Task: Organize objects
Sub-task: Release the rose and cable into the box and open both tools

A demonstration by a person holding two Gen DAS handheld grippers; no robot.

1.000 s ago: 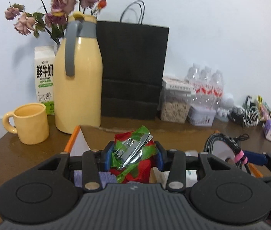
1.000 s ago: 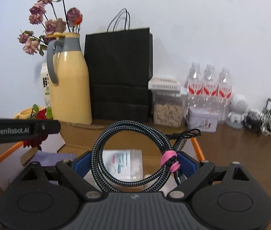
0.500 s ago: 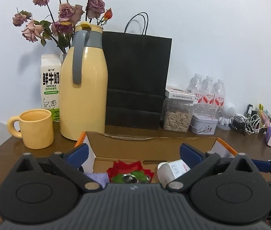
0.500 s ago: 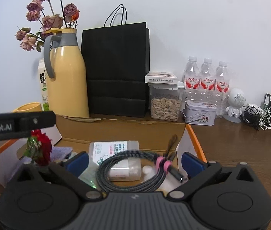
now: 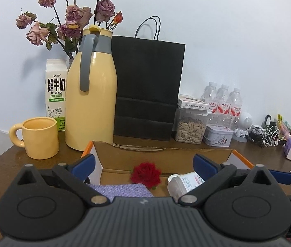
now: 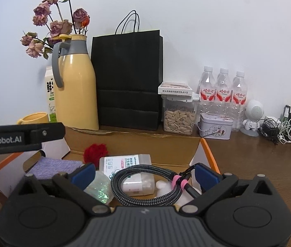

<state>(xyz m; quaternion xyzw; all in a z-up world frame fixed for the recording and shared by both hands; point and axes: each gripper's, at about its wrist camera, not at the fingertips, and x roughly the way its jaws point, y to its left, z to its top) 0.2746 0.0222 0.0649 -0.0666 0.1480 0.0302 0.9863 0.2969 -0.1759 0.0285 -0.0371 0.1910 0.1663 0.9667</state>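
An open cardboard box (image 5: 161,150) sits on the brown table, and both grippers hover over it. My left gripper (image 5: 144,163) is open and empty. Below it lie a red flower (image 5: 145,175), a purple cloth (image 5: 122,191) and a small labelled bottle (image 5: 184,183). My right gripper (image 6: 145,174) is open too. A coiled braided cable (image 6: 147,187) with a pink tie lies loose in the box (image 6: 135,138) beneath it, on a wipes pack (image 6: 124,162). The left gripper's finger (image 6: 22,139) crosses the left of the right wrist view.
Behind the box stand a yellow thermos jug (image 5: 92,94), a yellow mug (image 5: 40,138), a milk carton (image 5: 56,90), a black paper bag (image 5: 147,86), a seed container (image 5: 190,127), a tin (image 5: 218,138) and water bottles (image 5: 223,103). Tangled cables (image 6: 279,127) lie at the right.
The left gripper opened and dropped a red and green wrapped item into the box. The right gripper opened and let the cable coil fall into the box.
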